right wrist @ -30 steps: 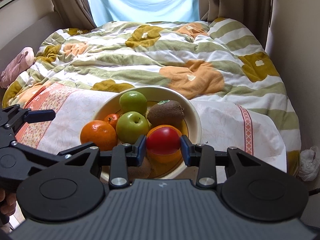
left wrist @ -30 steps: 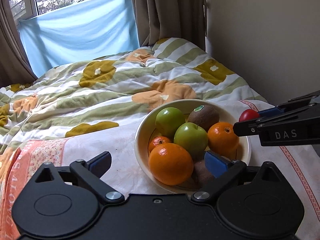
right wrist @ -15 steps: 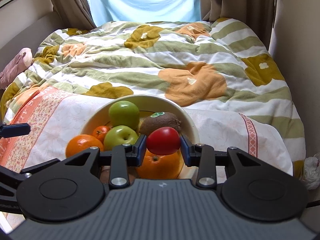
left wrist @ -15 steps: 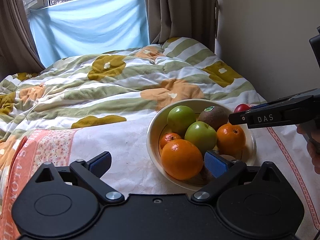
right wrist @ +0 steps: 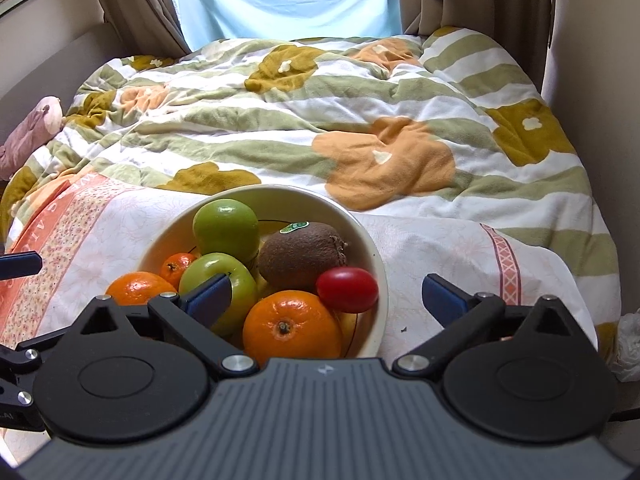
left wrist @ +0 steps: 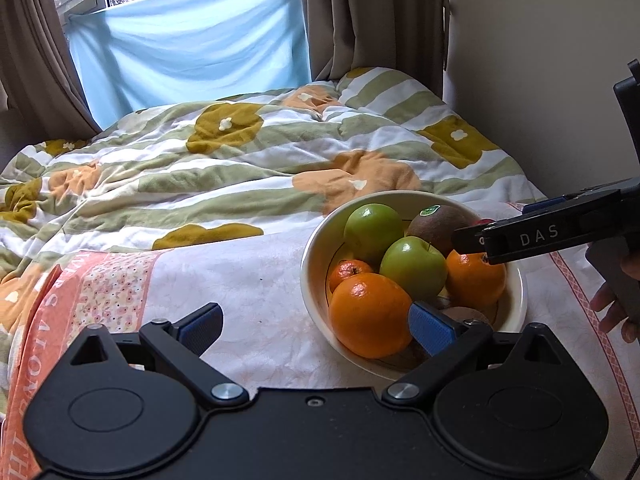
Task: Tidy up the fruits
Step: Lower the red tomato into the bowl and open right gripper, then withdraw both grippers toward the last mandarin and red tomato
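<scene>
A cream bowl [right wrist: 372,252] on the bed holds two green apples [right wrist: 225,227], a kiwi [right wrist: 300,255], oranges [right wrist: 292,328], a small tangerine [right wrist: 177,268] and a red tomato [right wrist: 347,289]. The tomato rests at the bowl's right rim, against the kiwi. My right gripper [right wrist: 326,296] is open and empty, jaws spread wide just above the tomato. In the left wrist view the bowl [left wrist: 316,256] sits right of centre. My left gripper [left wrist: 316,326] is open and empty, low in front of the bowl's near left side. The right gripper [left wrist: 472,236] reaches in from the right there.
The bowl stands on a white and pink floral cloth [left wrist: 248,280] over a striped flowered quilt [right wrist: 360,120]. A wall [left wrist: 540,60] runs close along the right. Curtains and a blue sheet [left wrist: 192,52] hang at the window behind. A pink soft toy [right wrist: 28,132] lies far left.
My right gripper has opened and let the red tomato go into the bowl. The left gripper has drifted left, so the bowl sits further right in its view.
</scene>
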`<state>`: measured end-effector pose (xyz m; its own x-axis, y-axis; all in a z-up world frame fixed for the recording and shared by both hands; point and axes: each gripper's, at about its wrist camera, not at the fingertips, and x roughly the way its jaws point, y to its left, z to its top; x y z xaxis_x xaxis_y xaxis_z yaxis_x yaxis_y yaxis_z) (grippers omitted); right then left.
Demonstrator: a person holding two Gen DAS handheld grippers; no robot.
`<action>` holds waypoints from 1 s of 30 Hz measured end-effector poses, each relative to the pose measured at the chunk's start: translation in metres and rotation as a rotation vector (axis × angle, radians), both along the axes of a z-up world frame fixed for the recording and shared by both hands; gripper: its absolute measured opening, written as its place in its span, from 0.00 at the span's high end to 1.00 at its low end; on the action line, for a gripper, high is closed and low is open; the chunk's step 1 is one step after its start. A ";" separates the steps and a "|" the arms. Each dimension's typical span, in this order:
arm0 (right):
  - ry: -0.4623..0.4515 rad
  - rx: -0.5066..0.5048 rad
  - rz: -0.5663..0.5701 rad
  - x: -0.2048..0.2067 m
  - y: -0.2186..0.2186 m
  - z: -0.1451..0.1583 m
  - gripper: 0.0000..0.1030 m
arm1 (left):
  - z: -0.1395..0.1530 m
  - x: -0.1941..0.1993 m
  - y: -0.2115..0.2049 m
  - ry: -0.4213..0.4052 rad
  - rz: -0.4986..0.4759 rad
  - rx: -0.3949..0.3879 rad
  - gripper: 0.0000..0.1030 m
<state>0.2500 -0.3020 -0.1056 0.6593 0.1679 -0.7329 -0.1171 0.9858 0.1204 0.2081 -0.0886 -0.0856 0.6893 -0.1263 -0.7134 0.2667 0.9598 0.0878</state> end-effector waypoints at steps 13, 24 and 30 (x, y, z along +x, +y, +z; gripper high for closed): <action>-0.067 0.003 0.011 -0.038 0.011 0.042 0.00 | 0.033 -0.031 0.010 -0.065 0.025 -0.008 0.02; -0.133 -0.015 -0.079 -0.117 0.024 0.087 0.00 | 0.068 -0.094 0.039 -0.148 0.004 -0.040 0.02; -0.136 -0.007 -0.134 -0.166 0.030 0.096 0.00 | 0.079 -0.130 0.056 -0.173 -0.015 -0.055 0.02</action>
